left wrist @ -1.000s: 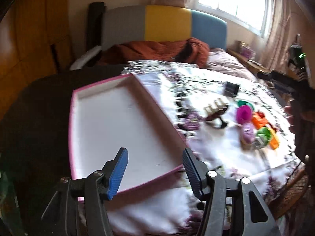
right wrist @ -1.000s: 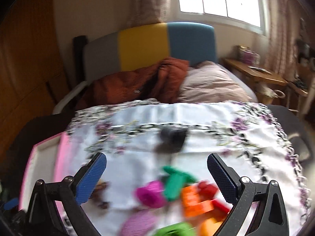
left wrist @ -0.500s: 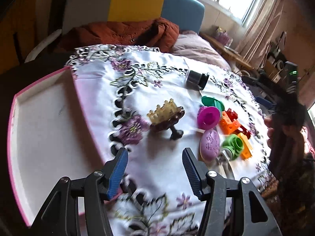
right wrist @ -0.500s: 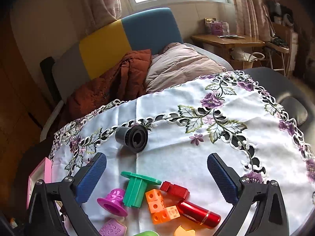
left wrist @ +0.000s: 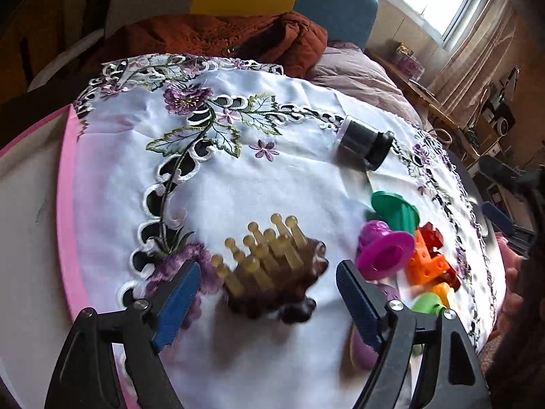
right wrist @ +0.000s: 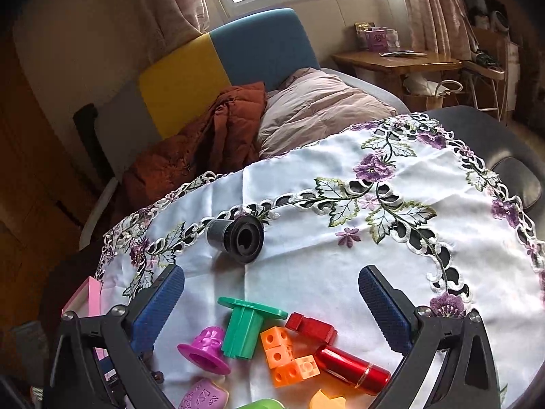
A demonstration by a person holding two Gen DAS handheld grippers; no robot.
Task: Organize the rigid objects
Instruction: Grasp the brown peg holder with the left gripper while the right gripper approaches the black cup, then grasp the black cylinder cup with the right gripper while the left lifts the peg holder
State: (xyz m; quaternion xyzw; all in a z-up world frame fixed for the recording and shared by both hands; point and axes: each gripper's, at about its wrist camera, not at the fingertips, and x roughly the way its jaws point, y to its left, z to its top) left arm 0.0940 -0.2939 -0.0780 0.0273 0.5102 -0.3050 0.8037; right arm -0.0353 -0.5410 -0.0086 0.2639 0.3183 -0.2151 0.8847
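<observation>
Left claw [left wrist: 264, 288] wide, straddling brown comb [left wrist: 272, 272] near worktop's left edge beside pink tray [left wrist: 68, 204], right claw [right wrist: 270, 303] wide over toy pile [right wrist: 289, 351]; risks pinching flexible prongs, comb slipping out.

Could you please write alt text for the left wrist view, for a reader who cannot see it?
The open left gripper frames a brown hair claw clip lying on a white embroidered tablecloth. Colourful plastic toys cluster to its right, a black cylinder lies beyond, and a pink-rimmed tray sits at left.
</observation>
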